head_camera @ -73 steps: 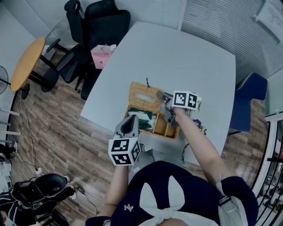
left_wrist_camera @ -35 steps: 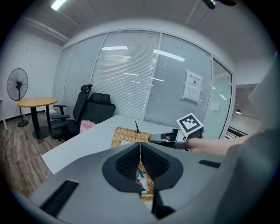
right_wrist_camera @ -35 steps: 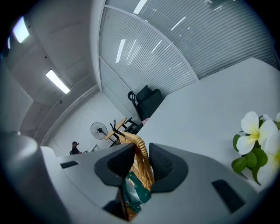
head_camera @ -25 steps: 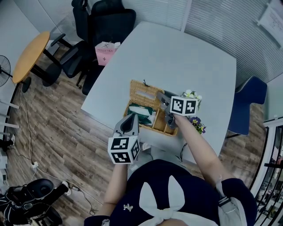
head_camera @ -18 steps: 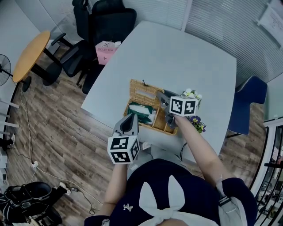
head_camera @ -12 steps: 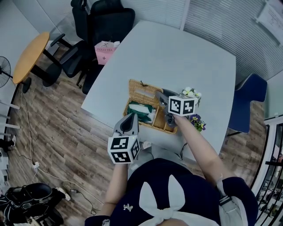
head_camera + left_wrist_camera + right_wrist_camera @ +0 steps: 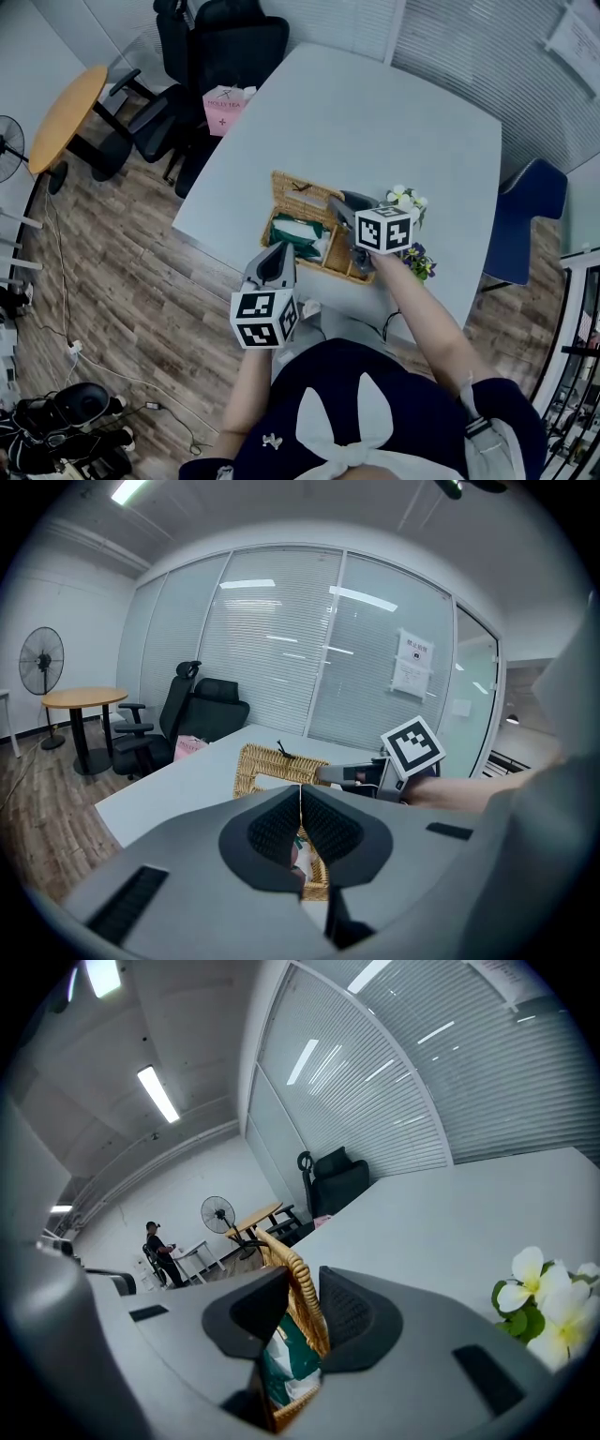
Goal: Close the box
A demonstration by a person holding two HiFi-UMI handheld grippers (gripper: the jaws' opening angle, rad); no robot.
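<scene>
An open wicker box [image 7: 359, 274] stands near the front edge of the grey table [image 7: 403, 122], with green and white packets [image 7: 292, 232] inside. Its woven lid [image 7: 298, 190] lies back on the far side. My right gripper [image 7: 345, 208] is at the lid's right end, shut on the wicker edge [image 7: 302, 1283], which runs up between the jaws in the right gripper view [image 7: 300, 1302]. My left gripper [image 7: 278, 251] hovers just in front of the box, shut with nothing in it [image 7: 300, 803]. The left gripper view looks over the box [image 7: 262, 761] at the right gripper [image 7: 328, 774].
White flowers [image 7: 405, 202] stand just right of the box, close to my right gripper. Black office chairs [image 7: 220, 47] with a pink bag [image 7: 222, 98] are beyond the table's left corner. A round wooden table [image 7: 61, 117] is far left, a blue chair [image 7: 525, 220] on the right.
My right gripper has rolled a little while it keeps its hold on the wicker edge, and the lid looks slightly raised. My left gripper has stayed put.
</scene>
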